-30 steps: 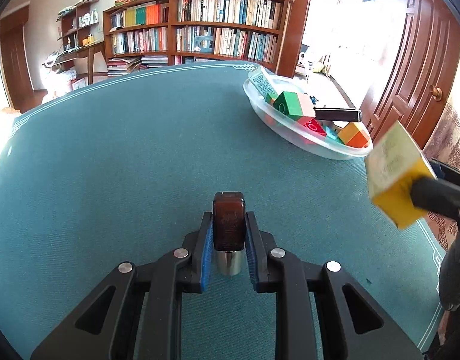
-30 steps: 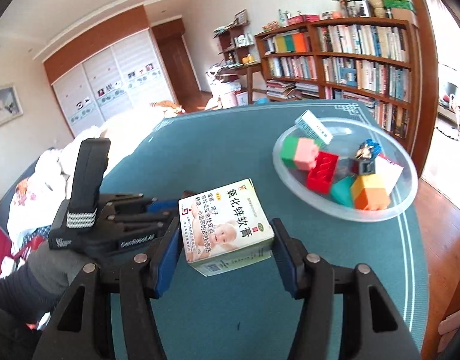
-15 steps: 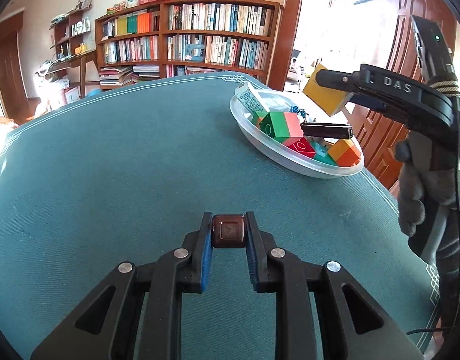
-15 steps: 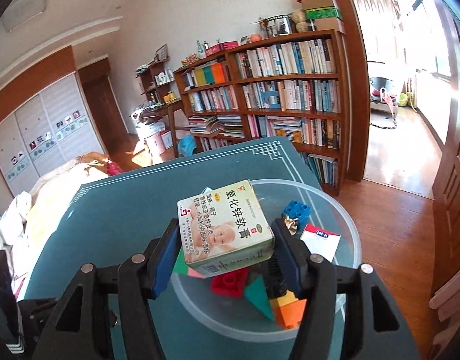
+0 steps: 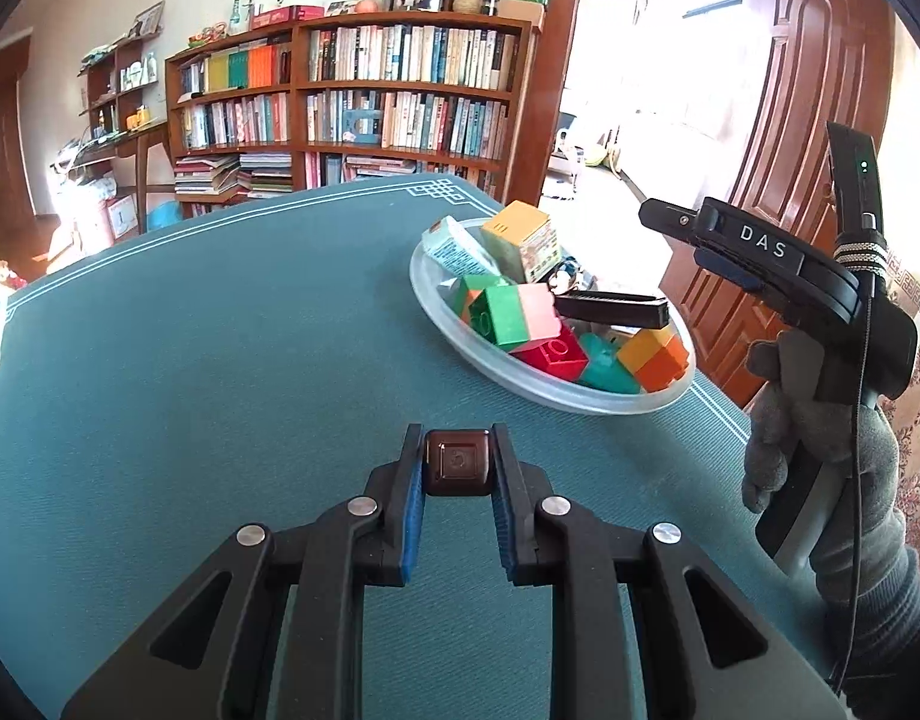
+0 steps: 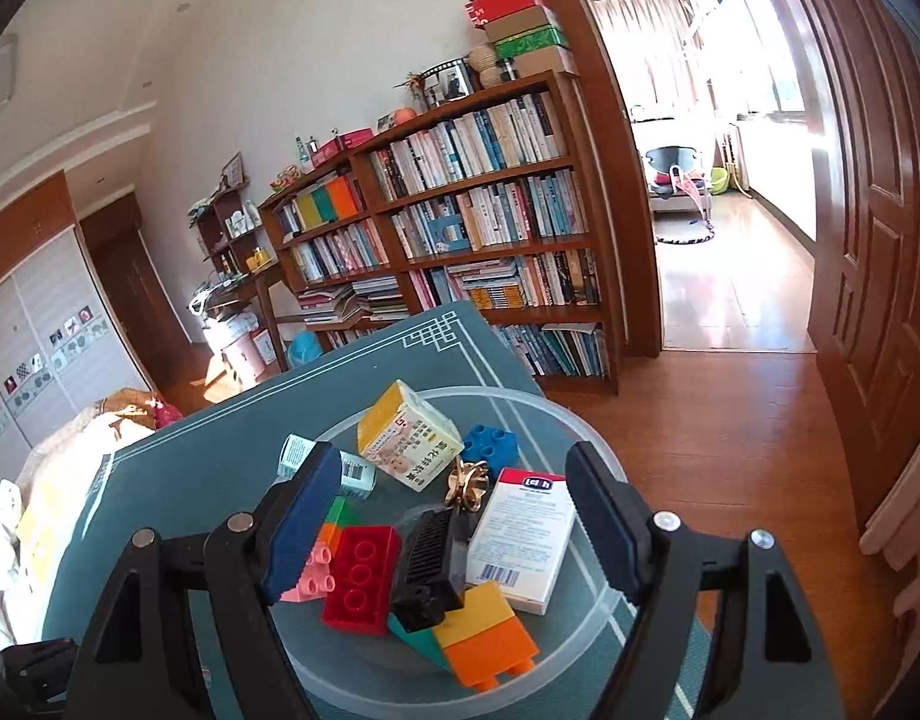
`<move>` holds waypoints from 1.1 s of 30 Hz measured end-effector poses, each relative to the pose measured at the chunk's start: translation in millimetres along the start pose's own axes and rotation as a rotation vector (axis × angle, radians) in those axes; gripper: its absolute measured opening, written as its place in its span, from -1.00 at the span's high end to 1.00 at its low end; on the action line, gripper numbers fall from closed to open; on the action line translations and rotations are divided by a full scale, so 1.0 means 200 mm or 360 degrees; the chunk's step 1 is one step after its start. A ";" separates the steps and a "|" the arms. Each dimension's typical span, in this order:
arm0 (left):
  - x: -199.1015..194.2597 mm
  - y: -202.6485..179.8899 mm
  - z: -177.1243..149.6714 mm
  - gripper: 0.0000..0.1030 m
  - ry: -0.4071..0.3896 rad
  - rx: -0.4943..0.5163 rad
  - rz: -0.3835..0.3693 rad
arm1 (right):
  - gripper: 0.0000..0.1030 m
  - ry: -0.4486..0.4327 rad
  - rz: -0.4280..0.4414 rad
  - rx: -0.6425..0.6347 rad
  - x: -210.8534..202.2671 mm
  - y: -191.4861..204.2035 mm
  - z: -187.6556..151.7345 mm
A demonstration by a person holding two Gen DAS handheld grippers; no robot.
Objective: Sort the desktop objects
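Hovering tilted over the clear bowl [image 6: 586,438], the right gripper [image 6: 453,528] has just been opening, nothing between its fingers; the left gripper [image 5: 458,468] clamps a brown bottle [image 5: 458,461] above the green surface [image 5: 219,360].

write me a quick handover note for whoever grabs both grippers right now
Left gripper: shut on the small brown bottle, held above the green table.
Right gripper: fingers have just been opening and are empty, hovering over the clear bowl.
Done: the yellow-and-white medicine box now lies in the bowl, with the toy bricks, black comb and white box.
Left: carry the brown bottle to the bowl, release it, and draw the right gripper clear.
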State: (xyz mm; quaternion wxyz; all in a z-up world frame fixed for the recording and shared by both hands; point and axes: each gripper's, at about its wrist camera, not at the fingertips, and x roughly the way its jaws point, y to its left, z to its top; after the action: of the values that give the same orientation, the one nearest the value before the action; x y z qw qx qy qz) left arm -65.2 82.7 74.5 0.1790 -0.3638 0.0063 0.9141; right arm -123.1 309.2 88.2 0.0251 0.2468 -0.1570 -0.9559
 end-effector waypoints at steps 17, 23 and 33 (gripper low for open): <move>0.27 -0.32 0.26 0.58 -0.0028 0.0075 -0.0216 | -0.57 -0.0093 -0.0192 0.0128 -0.05 -0.13 0.05; 0.36 -0.30 0.28 0.52 -0.0015 0.0005 -0.0253 | -0.57 -0.0068 -0.0242 0.0257 -0.03 -0.25 0.05; 0.26 -0.27 0.27 -0.14 -0.0101 0.0009 -0.0186 | -0.57 -0.0007 -0.0302 0.0430 0.00 -0.39 0.03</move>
State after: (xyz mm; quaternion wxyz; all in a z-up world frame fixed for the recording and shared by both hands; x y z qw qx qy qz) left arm -117.6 158.1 85.1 0.2332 -0.3338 -0.0182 0.9132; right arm -124.9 385.1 69.0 -0.0991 0.2594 -0.2602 -0.9248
